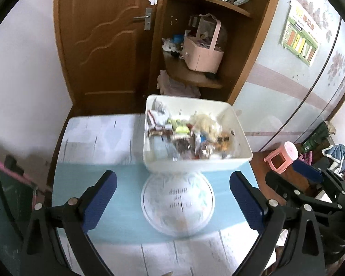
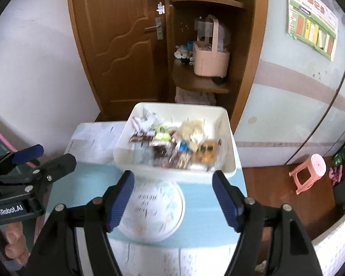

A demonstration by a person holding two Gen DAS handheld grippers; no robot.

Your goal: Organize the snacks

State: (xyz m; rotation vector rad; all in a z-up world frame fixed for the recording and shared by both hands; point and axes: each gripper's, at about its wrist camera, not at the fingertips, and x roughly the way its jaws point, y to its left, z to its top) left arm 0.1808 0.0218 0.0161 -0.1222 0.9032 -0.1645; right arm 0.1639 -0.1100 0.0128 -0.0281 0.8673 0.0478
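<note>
Blue-padded fingers (image 1: pixel 99 197) of the left gripper (image 1: pixel 172 202) fill the bottom of the left wrist view, spread wide apart with nothing between them. Just beyond them sits a round white plate (image 1: pixel 177 203) with a faint leaf pattern and some dark lettering, too blurred to read. It rests on a pale blue mat (image 1: pixel 80 184) that covers the middle of a small white table (image 1: pixel 99 131).

Touching the far edge of the plate, or very nearly so, stands a white plastic bin (image 1: pixel 195 164). Inside the bin lies a loose heap of snacks (image 1: pixel 191 135): small wrapped packets in brown, green, cream and orange, piled mostly toward its near half.

From the right wrist view the right gripper (image 2: pixel 173 197) is likewise released, its fingers (image 2: pixel 120 200) parted on either side of the plate (image 2: pixel 149 216) and reaching up to the near wall of the bin (image 2: pixel 172 174); they grasp nothing. The snacks (image 2: pixel 174 145) show here too, smeared by motion.

Left of the plate in this view the left gripper (image 2: pixel 25 158) hangs over the table's edge, and a few fingertips of the person's hand (image 2: pixel 15 246) holding it show at the lower corner.

Beyond the bin stand a brown wooden door (image 1: pixel 103 41) and open corner shelves (image 1: pixel 195 78), one carrying a pink basket (image 1: pixel 203 55). Right of the bin, on the floor, is a pink stool (image 1: pixel 281 158).
</note>
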